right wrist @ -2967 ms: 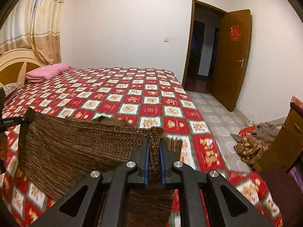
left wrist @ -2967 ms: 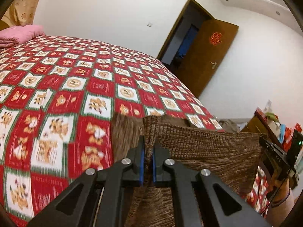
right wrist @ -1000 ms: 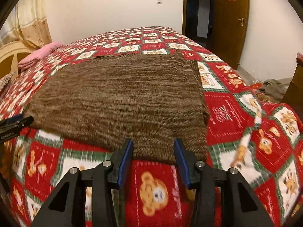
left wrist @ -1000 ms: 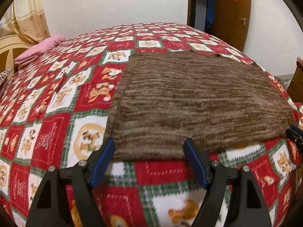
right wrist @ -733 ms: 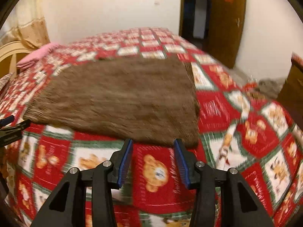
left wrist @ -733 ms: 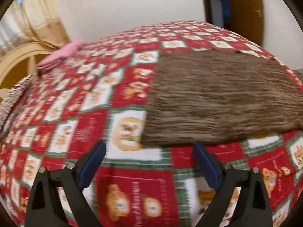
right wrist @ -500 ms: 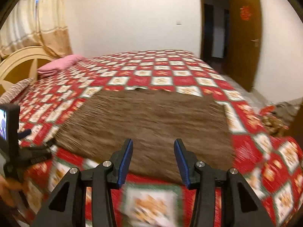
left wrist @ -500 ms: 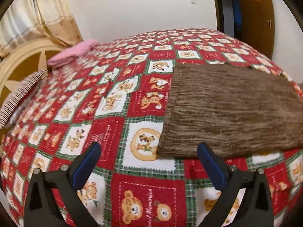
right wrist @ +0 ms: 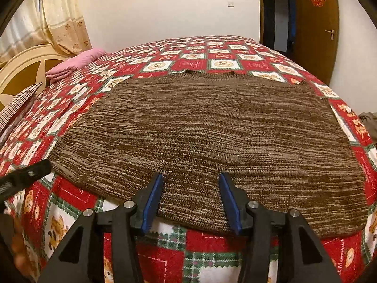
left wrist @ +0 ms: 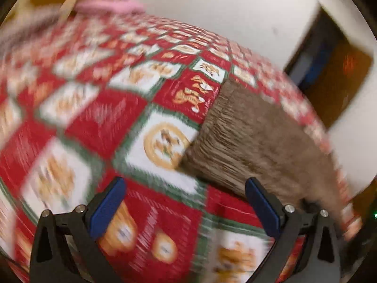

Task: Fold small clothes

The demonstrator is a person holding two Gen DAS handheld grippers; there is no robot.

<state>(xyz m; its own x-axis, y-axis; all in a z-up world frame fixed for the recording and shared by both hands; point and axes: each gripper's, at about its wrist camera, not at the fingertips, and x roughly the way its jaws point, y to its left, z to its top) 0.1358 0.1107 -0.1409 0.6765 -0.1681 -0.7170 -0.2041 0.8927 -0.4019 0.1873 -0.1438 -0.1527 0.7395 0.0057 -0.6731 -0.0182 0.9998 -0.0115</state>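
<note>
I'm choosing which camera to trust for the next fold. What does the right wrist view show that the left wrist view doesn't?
Only the right wrist view shows the whole brown knit garment spread flat, neckline at the far edge, plus the curtain and the right tongs, opening, nothing pinched. Only the left wrist view, badly blurred, shows the left tongs wide open over bare quilt, beside one garment corner. Both share the red patterned quilt, pink pillow and open door.

Both claws released the sweater (right wrist: 212, 136) (now flat).
</note>
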